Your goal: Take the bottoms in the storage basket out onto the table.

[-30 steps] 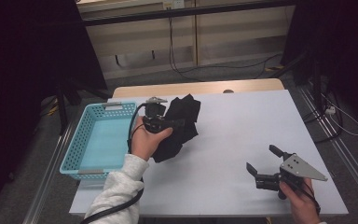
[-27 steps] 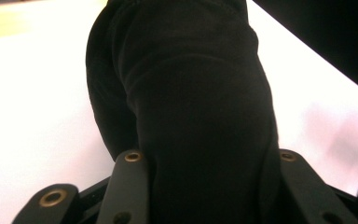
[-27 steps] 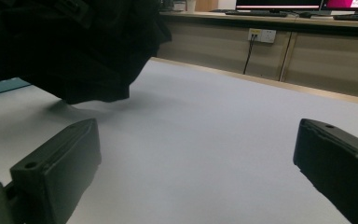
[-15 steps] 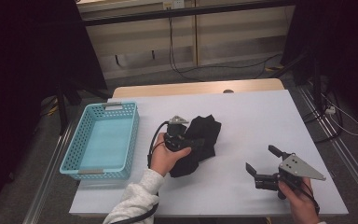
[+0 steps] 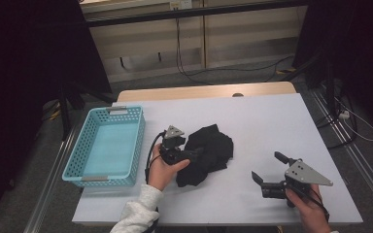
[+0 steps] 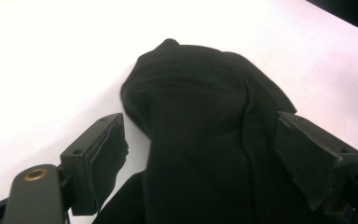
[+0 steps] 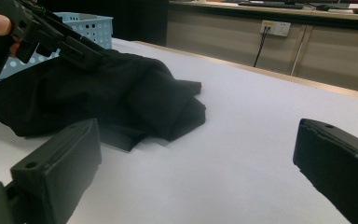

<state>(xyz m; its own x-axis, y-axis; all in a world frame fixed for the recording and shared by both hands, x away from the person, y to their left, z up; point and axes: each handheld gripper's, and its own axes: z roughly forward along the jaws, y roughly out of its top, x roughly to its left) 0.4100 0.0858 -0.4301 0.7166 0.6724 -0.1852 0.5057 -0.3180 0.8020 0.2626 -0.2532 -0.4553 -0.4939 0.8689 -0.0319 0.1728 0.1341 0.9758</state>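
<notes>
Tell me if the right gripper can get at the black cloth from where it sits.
Probably yes: bare table lies between the open right gripper and the black cloth.

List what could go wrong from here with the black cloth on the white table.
1. The crumpled black fabric cloth lies between the left hand-held gripper's jaws, which have just been opening; lifting away could drag a fold along.
2. The cloth is bunched, so a new grasp may catch several layers.
3. The open right hand-held gripper sits apart from it on the white table; reaching across might push the cloth.
</notes>
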